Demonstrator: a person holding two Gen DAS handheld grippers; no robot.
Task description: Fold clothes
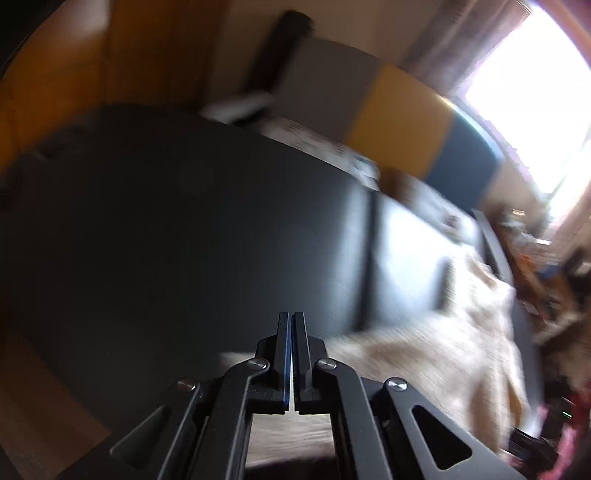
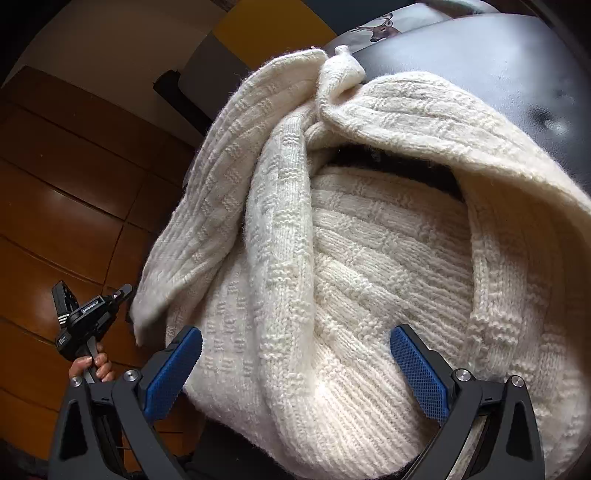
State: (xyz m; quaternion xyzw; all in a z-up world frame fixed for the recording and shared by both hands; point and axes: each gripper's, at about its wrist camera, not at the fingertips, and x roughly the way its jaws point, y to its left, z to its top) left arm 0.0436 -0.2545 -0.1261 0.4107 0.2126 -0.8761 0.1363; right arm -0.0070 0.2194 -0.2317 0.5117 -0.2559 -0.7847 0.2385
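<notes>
A cream knitted sweater lies bunched on a black leather seat, one sleeve hanging off the left edge. My right gripper is open, its blue pads apart on either side of the sweater's near edge, gripping nothing. My left gripper is shut and empty, over the dark seat surface; the view is blurred. The sweater shows blurred in the left wrist view to the right of and below the fingers. The left gripper also shows in the right wrist view, held in a hand away from the sweater.
Brown wooden floor lies left of the seat. A grey, yellow and blue panelled wall stands behind. A bright window is at upper right, with clutter below it. A deer-print cushion sits at the seat's far side.
</notes>
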